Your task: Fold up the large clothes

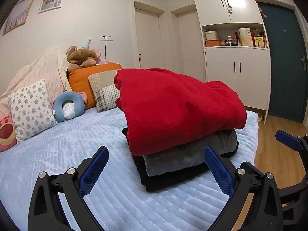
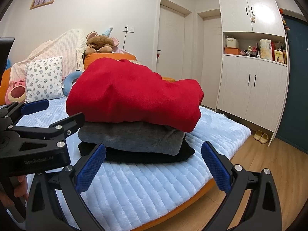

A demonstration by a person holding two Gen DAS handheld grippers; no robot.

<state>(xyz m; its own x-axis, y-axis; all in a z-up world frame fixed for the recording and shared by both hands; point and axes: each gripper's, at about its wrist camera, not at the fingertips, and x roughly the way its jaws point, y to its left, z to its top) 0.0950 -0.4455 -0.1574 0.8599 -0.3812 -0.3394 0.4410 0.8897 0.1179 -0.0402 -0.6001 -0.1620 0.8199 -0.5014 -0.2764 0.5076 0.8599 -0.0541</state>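
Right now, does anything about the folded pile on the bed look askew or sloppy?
Slightly. The red garment on top is bulkier than the grey one and black one beneath; it overhangs the stack's right side and bulges unevenly. Both grippers are open, touching nothing.

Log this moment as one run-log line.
red garment folded atop grey, black | left gripper open | right gripper open | holding nothing

Place: I am looking into a home bedroom.
Bed: a pale blue quilted cover (image 1: pixel 57 154) fills my foreground.
Cushions: a floral pillow (image 1: pixel 30 107) and plush toys (image 1: pixel 82 56) sit at ten o'clock.
Storage: a white cupboard (image 1: pixel 236 67) with a cluttered shelf stands at two o'clock.
Walls: framed pictures (image 1: pixel 51 0) hang at eleven o'clock.
Floor: wood planks (image 2: pixel 269 163), with slippers (image 2: pixel 260 135) at three o'clock.
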